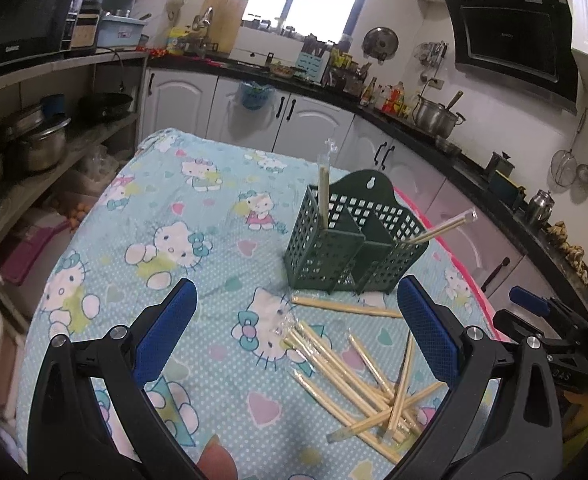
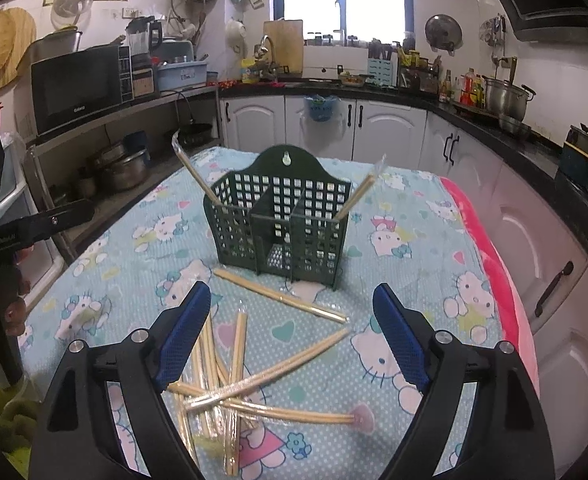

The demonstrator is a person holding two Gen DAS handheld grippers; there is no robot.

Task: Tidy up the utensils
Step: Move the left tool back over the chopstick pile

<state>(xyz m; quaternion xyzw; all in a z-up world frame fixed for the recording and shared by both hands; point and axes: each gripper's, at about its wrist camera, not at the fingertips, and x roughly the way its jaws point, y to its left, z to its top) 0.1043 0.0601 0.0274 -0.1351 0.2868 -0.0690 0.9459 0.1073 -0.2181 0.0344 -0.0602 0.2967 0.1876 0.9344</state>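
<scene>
A dark green perforated utensil holder [image 1: 354, 240] [image 2: 279, 228] stands on the Hello Kitty cloth. One wrapped chopstick pair [image 1: 324, 188] [image 2: 195, 178] leans in its left compartment, another [image 1: 446, 228] [image 2: 358, 194] in its right one. Several wrapped chopstick pairs [image 1: 358, 376] [image 2: 229, 376] lie in a loose pile on the cloth in front, and one pair [image 1: 346, 307] [image 2: 281, 297] lies apart just before the holder. My left gripper [image 1: 296, 312] is open and empty above the cloth left of the pile. My right gripper [image 2: 291, 316] is open and empty above the pile; it also shows in the left wrist view [image 1: 534, 308].
The table [image 1: 173, 216] [image 2: 426, 264] has a pink edge on the right [image 2: 490, 264]. White cabinets and a dark counter with pots [image 2: 506, 96] run behind and to the right. A shelf with a microwave [image 2: 77, 84] and pots stands left.
</scene>
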